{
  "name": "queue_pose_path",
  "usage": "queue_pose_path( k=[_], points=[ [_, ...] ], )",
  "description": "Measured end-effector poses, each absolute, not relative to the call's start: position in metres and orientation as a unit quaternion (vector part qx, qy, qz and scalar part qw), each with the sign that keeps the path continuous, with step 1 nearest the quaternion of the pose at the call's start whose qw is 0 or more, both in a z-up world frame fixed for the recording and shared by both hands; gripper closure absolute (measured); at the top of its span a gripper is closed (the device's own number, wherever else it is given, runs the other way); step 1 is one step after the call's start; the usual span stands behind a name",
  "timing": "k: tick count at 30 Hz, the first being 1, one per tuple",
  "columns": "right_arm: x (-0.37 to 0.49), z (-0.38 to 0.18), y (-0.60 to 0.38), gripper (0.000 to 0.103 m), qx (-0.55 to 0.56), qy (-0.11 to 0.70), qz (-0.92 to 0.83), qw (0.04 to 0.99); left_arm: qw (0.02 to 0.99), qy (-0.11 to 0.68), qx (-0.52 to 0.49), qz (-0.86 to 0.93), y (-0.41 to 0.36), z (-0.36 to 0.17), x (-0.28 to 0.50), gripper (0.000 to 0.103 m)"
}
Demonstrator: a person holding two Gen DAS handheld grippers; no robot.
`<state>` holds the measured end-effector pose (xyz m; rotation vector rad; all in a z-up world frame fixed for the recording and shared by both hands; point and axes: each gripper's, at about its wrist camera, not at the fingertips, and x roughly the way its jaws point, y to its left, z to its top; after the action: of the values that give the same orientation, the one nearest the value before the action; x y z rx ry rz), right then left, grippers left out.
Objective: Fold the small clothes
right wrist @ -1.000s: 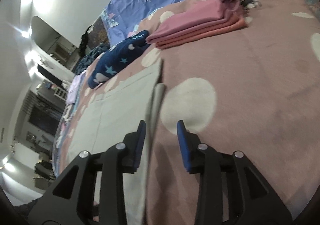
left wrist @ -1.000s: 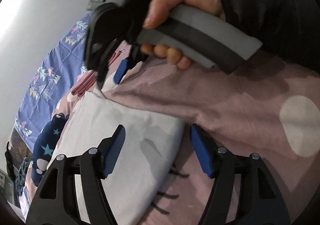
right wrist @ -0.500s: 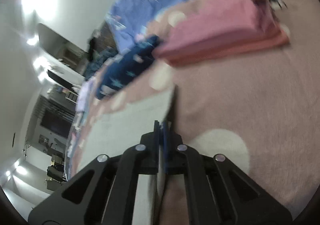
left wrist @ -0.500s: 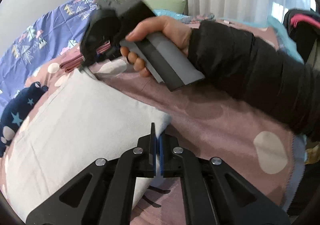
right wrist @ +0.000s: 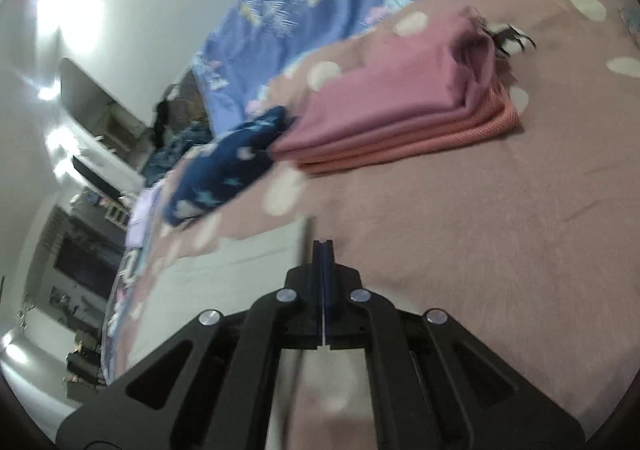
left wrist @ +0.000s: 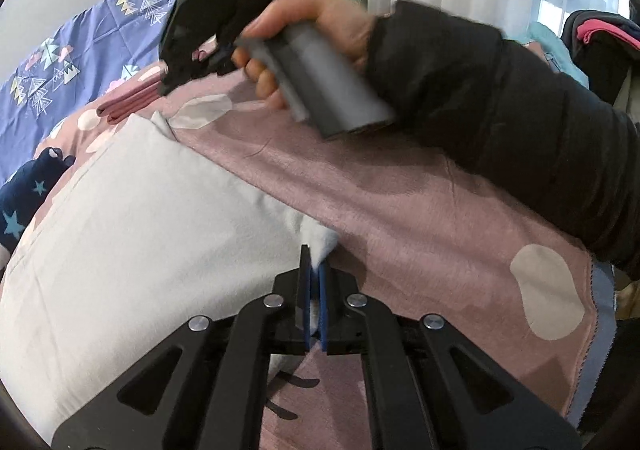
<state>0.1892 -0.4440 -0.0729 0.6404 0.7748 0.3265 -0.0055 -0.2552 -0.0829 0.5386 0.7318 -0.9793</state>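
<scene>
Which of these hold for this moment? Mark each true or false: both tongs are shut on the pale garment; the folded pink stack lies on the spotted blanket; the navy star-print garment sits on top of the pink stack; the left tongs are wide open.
1. Both the left tongs and the right tongs are shut on the pale garment: true.
2. The folded pink stack lies on the spotted blanket: true.
3. The navy star-print garment sits on the stack: false, it lies beside it.
4. The left tongs are wide open: false, they pinch a garment corner.
</scene>
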Motion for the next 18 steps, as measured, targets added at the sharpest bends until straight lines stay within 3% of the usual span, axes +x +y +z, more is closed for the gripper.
queue_pose_path(
  k=[2, 6, 7, 10, 12, 13, 14, 15, 18],
  points=[
    [0.175, -0.063, -0.437, 0.1, 0.3, 0.368, 0.195, 0.858, 0.784, 0.336, 0.25, -0.458, -0.256, -0.083, -0.008, 0.101],
    [0.162, -0.073, -0.396, 0.086, 0.241, 0.409, 0.233, 0.849, 0.776, 0.334, 0.25, -0.473, -0.259, -0.084, -0.015, 0.098],
    [0.166, -0.088, -0.386, 0.1, 0.198, 0.439, 0.194, 0.854, 0.77, 0.336, 0.254, -0.479, -0.26, -0.085, -0.018, 0.098],
    [0.165, -0.097, -0.376, 0.103, 0.156, 0.437, 0.153, 0.873, 0.764, 0.339, 0.257, -0.485, -0.258, -0.087, -0.026, 0.097],
    [0.16, -0.086, -0.379, 0.103, 0.173, 0.431, 0.136, 0.875, 0.761, 0.346, 0.246, -0.49, -0.251, -0.083, -0.034, 0.089],
    [0.153, -0.078, -0.377, 0.1, 0.172, 0.426, 0.127, 0.879, 0.767, 0.345, 0.239, -0.486, -0.244, -0.079, -0.037, 0.077],
    [0.144, -0.07, -0.375, 0.087, 0.158, 0.422, 0.112, 0.886, 0.774, 0.339, 0.235, -0.48, -0.237, -0.075, -0.04, 0.067],
    [0.135, -0.062, -0.372, 0.08, 0.139, 0.416, 0.098, 0.894, 0.784, 0.33, 0.228, -0.475, -0.225, -0.069, -0.044, 0.066],
    [0.108, -0.041, -0.361, 0.078, 0.095, 0.388, 0.097, 0.912, 0.804, 0.326, 0.197, -0.456, -0.183, -0.06, -0.049, 0.063]
  ],
)
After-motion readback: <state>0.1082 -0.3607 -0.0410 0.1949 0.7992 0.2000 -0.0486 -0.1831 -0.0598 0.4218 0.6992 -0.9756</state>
